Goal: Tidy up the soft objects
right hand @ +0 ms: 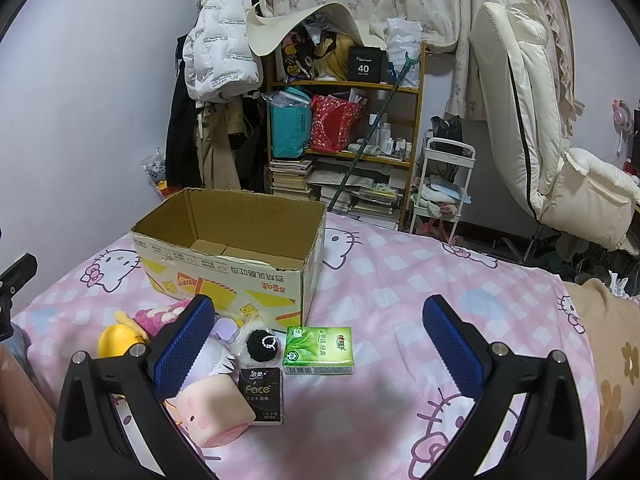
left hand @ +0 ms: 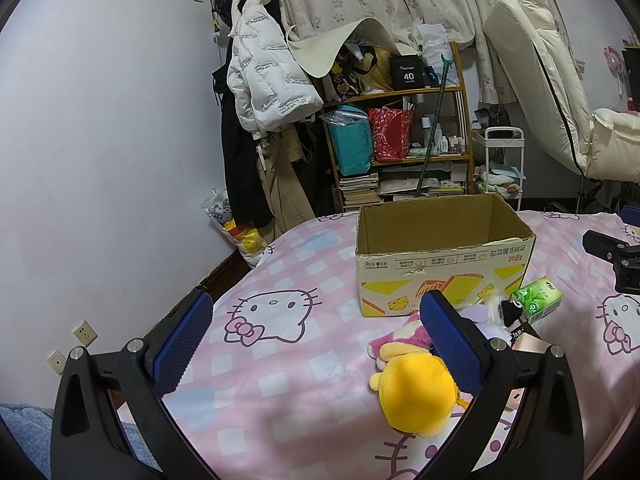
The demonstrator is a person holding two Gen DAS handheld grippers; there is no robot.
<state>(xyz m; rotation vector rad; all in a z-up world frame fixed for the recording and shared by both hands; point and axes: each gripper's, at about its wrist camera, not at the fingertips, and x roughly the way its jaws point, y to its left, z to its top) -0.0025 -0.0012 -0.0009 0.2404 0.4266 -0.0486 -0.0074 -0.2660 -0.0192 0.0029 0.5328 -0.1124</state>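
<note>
An open cardboard box [left hand: 440, 258] [right hand: 224, 256] stands empty on the pink bed. In front of it lie a yellow plush toy [left hand: 416, 394] [right hand: 114, 340], a pink plush [left hand: 400, 336] [right hand: 158, 318], a purple and white soft toy [right hand: 226, 330], a black knitted ball [right hand: 262, 344], a green tissue pack [left hand: 538, 294] [right hand: 318, 350], a black tissue pack [right hand: 260, 394] and a pink squishy cube [right hand: 214, 408]. My left gripper [left hand: 316, 332] is open above the bed, left of the yellow plush. My right gripper [right hand: 320, 344] is open above the pile, around the green pack.
The bed has a pink Hello Kitty sheet [left hand: 280, 360] [right hand: 400, 280]. Behind it stand a cluttered shelf [left hand: 400, 128] [right hand: 348, 128], a hanging white jacket [left hand: 268, 68], a white cart [right hand: 440, 184] and a cream reclining chair [right hand: 532, 120]. The right gripper shows at the left wrist view's right edge [left hand: 616, 256].
</note>
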